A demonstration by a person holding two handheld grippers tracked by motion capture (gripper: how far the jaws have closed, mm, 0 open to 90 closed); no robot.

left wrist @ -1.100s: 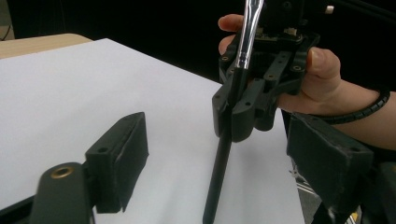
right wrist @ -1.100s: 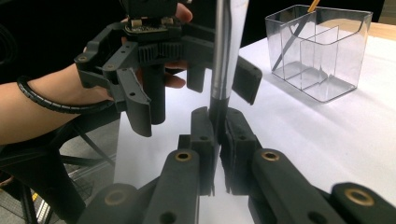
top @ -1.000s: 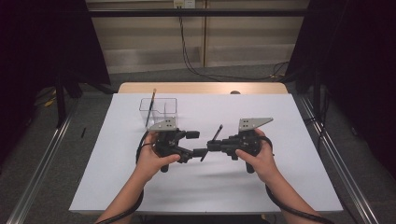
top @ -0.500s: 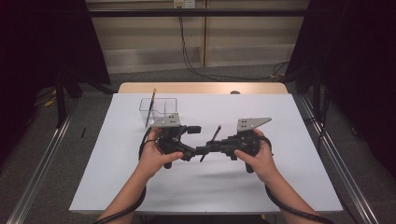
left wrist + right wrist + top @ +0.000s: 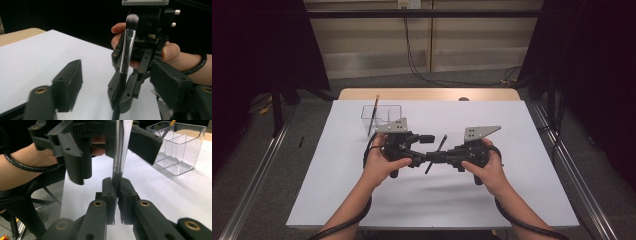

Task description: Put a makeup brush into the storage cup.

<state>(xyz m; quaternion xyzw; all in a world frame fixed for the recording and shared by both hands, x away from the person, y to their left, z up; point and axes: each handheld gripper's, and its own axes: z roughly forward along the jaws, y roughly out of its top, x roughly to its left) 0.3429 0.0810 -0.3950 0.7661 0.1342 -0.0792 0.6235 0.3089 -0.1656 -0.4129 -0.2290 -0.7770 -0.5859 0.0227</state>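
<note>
The makeup brush (image 5: 435,153) is hanging in the air over the middle of the white tabletop (image 5: 522,150), tilted, with its bristle head up and away from the person. The right claw (image 5: 438,156) is clamping it by the dark lower handle; in the right gripper view the two pads (image 5: 108,187) are pressing together on the shaft (image 5: 119,157). The left claw (image 5: 424,149) is facing it from the other side, its jaws standing apart to either side of the brush and not pressing on it; they have just been closing in, with the brush between them. In the left gripper view the silver ferrule and pale bristle tip (image 5: 132,18) are rising between those jaws. Both of the person's hands are holding the grippers close together above the tabletop. Farther back, towards the left, a clear divided organiser (image 5: 384,117) is standing on the tabletop with a thin pencil-like stick (image 5: 373,115) leaning in it.
</note>
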